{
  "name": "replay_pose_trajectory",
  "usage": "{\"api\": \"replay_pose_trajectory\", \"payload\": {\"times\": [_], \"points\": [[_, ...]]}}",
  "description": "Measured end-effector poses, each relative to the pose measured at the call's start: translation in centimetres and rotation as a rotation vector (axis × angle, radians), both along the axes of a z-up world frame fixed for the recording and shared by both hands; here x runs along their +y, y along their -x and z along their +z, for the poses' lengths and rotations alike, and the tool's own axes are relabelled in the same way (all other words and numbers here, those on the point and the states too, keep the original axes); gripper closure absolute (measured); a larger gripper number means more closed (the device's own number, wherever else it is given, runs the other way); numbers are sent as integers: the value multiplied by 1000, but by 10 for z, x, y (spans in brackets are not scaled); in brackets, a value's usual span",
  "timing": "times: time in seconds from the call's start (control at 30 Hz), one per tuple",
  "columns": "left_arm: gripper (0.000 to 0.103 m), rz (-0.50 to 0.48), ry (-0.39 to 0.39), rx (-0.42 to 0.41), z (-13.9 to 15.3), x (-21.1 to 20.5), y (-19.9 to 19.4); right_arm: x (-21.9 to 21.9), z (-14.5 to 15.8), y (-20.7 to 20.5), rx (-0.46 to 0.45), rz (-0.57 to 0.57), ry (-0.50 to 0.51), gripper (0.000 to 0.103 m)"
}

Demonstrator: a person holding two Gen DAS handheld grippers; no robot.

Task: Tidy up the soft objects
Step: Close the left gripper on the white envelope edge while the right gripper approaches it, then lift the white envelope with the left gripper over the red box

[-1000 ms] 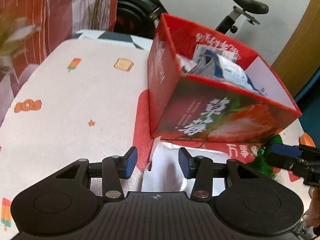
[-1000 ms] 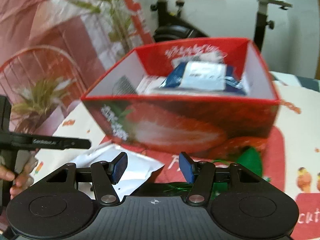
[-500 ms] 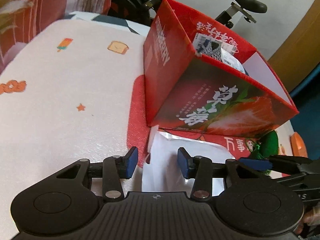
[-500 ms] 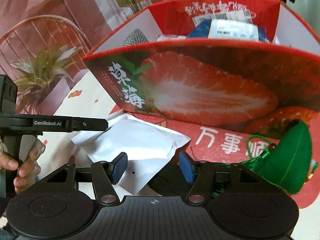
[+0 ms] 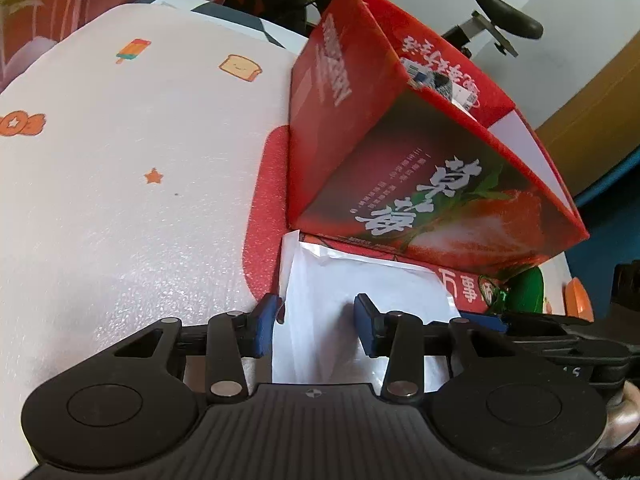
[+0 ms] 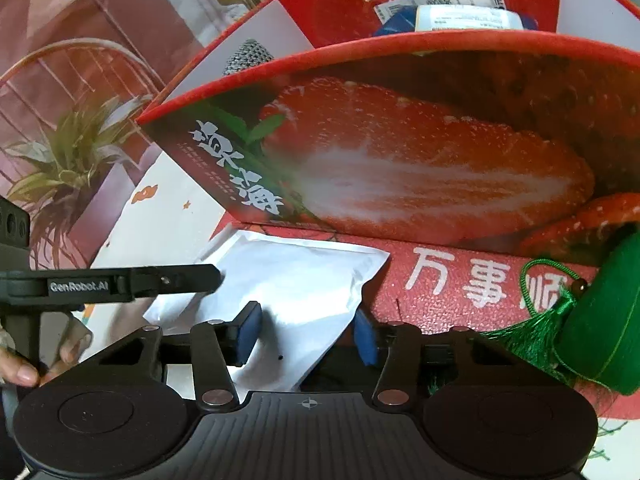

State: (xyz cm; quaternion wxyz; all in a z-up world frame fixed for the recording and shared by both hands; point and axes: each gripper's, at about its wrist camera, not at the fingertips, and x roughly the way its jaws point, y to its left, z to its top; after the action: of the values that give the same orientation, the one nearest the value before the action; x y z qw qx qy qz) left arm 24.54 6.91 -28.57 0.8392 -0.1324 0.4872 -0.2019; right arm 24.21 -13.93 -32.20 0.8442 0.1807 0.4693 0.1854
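Your right gripper [image 6: 306, 334] is closing around the silver pouch [image 6: 296, 284], its jaws not yet pinching, so the pouch may slip toward 6 o'clock.

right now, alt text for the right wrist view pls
The right tongs are closing over a white pouch lying before a red strawberry box. A green tasselled sachet lies at right; the left tongs reach in from the left.
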Motion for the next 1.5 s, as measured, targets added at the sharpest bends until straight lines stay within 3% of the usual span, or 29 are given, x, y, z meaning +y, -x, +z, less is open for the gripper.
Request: {"api": "replay_pose_trajectory", "payload": {"times": [0.33,0.53,0.57,0.63,0.73,0.93,1.23,1.5], "points": [[57,42,51,41,-4,7,1,1,1,8,-48,21,63,67],[52,-3,37,34,-4,-13,4,5,0,10,-70,28,77,68],[54,-2,30,32,-3,-15,5,6,0,11,-77,29,82,68],[70,4,23,24,-2,-16,8,8,0,14,-93,35,98,68],[75,5,14,-2,4,-17,14,12,3,20,-129,58,144,70],[79,9,-17,-88,29,-17,33,13,16,32,-199,74,181,83],[79,-6,-18,-260,87,-19,48,-1,60,50,-375,58,124,87],[79,-55,-16,-368,135,-42,31,-26,106,42,-490,5,59,87]]}}
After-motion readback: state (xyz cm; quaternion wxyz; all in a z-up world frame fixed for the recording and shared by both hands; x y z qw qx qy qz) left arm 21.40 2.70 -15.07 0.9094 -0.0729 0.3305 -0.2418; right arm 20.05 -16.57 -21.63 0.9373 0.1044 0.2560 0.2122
